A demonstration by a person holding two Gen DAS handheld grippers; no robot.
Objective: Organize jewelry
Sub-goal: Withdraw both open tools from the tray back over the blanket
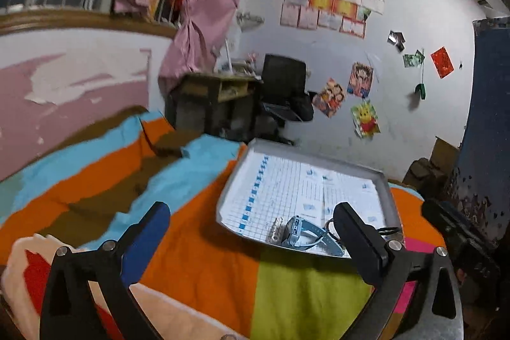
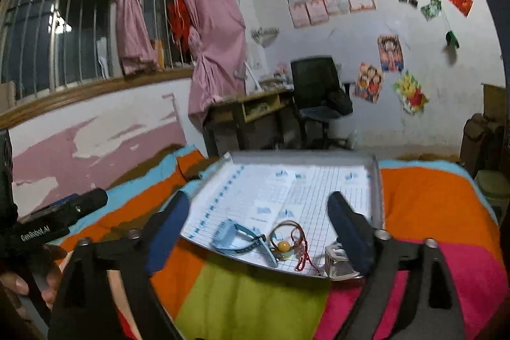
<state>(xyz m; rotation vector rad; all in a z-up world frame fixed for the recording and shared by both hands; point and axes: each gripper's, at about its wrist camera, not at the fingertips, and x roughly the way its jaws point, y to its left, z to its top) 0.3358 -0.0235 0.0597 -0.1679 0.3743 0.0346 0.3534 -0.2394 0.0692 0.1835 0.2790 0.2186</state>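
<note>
While both grippers, left (image 1: pixel 251 228) and right (image 2: pixel 259 219), are held wide and empty, a stiff metal tray (image 2: pixel 377 196) lined with gridded paper is seen on a soft striped blanket (image 2: pixel 255 298). At its six o'clock edge, a light rubbery watch (image 2: pixel 237 236) is best taken by the strap; limp cord bracelets (image 2: pixel 291 239) at the bead.
</note>
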